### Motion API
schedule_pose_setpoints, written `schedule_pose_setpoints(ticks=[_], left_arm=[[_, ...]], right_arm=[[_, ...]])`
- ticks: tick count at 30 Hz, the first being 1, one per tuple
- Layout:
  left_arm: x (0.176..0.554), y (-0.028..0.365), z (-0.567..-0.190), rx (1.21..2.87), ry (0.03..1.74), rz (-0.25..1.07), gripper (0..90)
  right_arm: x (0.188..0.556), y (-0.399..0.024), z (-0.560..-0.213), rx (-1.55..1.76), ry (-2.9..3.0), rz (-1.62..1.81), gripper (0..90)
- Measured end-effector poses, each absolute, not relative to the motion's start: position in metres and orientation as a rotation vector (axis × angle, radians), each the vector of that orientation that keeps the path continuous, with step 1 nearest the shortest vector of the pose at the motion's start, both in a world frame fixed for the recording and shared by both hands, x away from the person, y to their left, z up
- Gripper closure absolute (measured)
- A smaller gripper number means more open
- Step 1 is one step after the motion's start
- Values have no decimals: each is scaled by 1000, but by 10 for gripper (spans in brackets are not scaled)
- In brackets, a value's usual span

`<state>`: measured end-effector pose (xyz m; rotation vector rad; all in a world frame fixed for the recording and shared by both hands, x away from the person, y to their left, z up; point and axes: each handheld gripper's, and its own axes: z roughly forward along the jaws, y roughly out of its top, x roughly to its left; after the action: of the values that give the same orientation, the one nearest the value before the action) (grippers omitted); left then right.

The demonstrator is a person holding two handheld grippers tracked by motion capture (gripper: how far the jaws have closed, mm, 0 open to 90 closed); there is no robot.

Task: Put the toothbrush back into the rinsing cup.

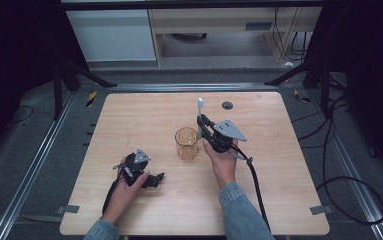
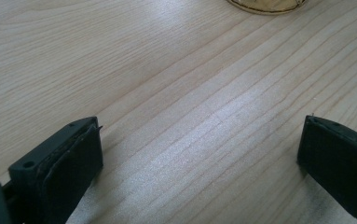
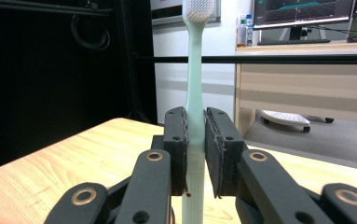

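1. A pale green toothbrush [image 3: 195,70] stands upright, bristle head at the top, pinched by its handle between the two black jaws of the right gripper [image 3: 195,154]; the pads press on both sides of the handle.
2. In the high view the toothbrush [image 1: 200,112] rises above the right gripper [image 1: 202,122], which is held over the middle of the table, just beside and to the right of an amber glass cup [image 1: 186,143].
3. The cup stands upright on the wooden table [image 1: 129,120], open mouth up, apart from the brush.
4. The person's right hand [image 1: 222,162] grips the gripper body from below, a denim sleeve [image 1: 236,210] trailing toward the table's near edge, with the black cable [image 1: 256,185] running alongside.
5. The left gripper [image 1: 156,178] rests low on the table at the near left, held in the left hand [image 1: 126,187]; in its own view its jaws stand spread wide with bare tabletop [image 2: 190,93] between them and the cup's base [image 2: 267,4] at the top edge.
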<state>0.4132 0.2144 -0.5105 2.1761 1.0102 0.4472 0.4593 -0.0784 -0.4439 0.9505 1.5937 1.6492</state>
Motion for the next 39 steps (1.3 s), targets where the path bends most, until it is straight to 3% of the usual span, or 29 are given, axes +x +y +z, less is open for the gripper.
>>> schedule_pose_setpoints(ticks=[39], left_arm=[[413,214,-510,2177,1009,447,0]], right_arm=[[460,-84,-478,1008,1612,1640,791]])
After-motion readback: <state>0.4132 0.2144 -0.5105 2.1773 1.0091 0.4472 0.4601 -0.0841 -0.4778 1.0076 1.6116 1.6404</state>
